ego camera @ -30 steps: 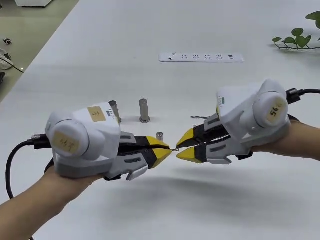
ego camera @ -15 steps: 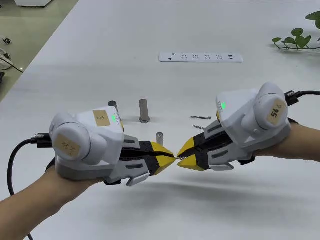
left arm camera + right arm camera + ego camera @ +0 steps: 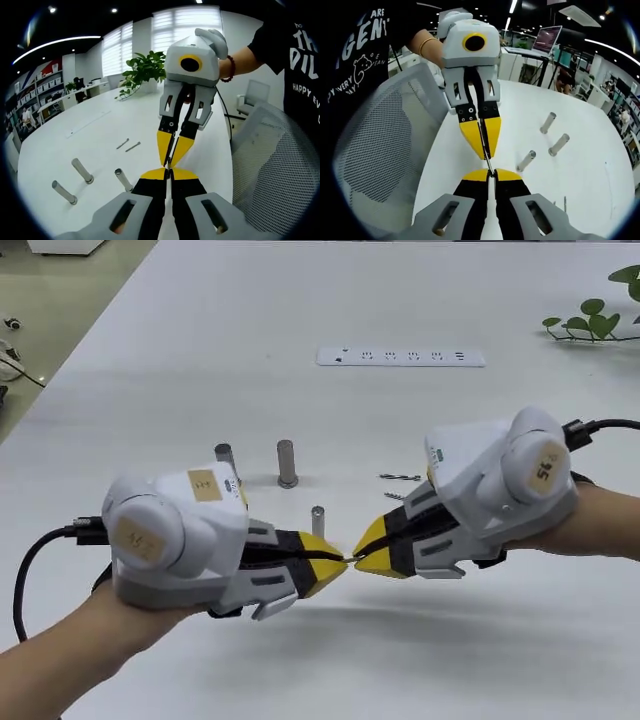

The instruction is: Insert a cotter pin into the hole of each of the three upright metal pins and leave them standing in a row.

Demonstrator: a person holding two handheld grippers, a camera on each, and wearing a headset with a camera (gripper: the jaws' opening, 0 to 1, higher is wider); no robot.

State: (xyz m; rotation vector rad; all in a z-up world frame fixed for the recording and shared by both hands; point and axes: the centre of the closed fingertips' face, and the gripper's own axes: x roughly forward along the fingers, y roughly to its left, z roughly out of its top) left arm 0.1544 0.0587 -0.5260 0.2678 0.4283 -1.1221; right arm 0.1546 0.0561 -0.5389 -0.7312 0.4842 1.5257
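Three upright metal pins stand on the white table: a back left pin [image 3: 224,455], a back middle pin [image 3: 287,462] and a short near pin [image 3: 318,520]. My left gripper [image 3: 338,565] and right gripper [image 3: 360,553] meet tip to tip just in front of the near pin, above the table. Both are shut on one thin cotter pin [image 3: 350,559] that bridges their tips. In the right gripper view the cotter pin [image 3: 486,152] runs from my own tips [image 3: 491,175] into the left gripper's jaws. The left gripper view has my tips [image 3: 169,172] against the right gripper's.
Two spare cotter pins [image 3: 400,477] [image 3: 393,496] lie on the table behind the right gripper. A white power strip [image 3: 400,357] lies farther back, a potted plant [image 3: 590,320] at the far right. A mesh chair [image 3: 272,165] stands by the table edge.
The right gripper's jaws, apart a second ago, have shut on the cotter pin at the left gripper's tips. Both hands have sunk slightly.
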